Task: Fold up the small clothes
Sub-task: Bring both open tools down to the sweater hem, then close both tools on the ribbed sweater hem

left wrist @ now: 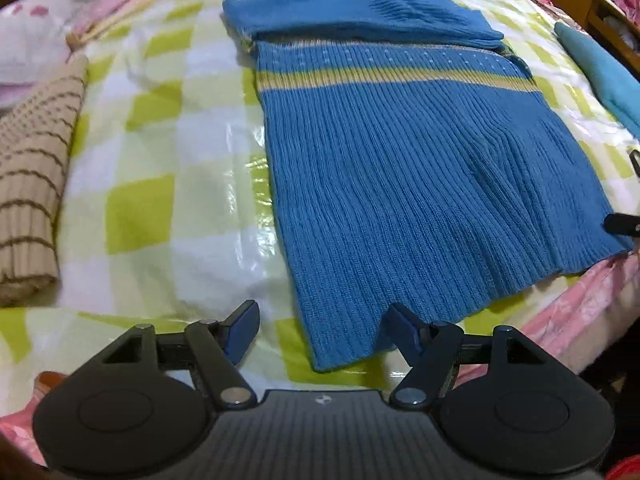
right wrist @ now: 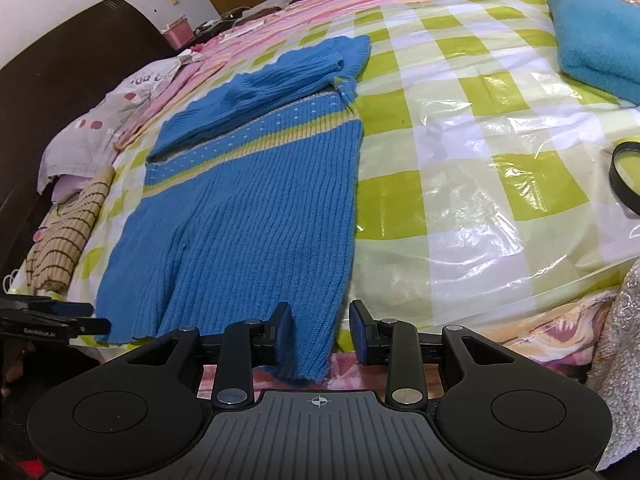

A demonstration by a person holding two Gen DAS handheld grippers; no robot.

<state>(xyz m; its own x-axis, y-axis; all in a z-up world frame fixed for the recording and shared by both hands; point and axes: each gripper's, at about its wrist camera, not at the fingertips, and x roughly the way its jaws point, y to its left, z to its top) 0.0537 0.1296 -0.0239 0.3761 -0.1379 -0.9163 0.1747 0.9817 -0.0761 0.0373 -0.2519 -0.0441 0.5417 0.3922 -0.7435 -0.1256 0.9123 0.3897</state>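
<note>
The blue sweater (left wrist: 420, 168) runs lengthwise away from both grippers, its hem's near corners lying between the spread fingers of the left gripper (left wrist: 320, 330) and right gripper (right wrist: 320, 328), neither yet pinching.

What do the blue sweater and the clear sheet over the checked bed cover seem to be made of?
Blue sweater: looks like ribbed knit yarn, matte and soft; vertical ribs show clearly, though wool or acrylic cannot be told. Clear sheet: probably thin plastic film, glossy; it wrinkles and throws bright glare over the green and white checks.
</note>
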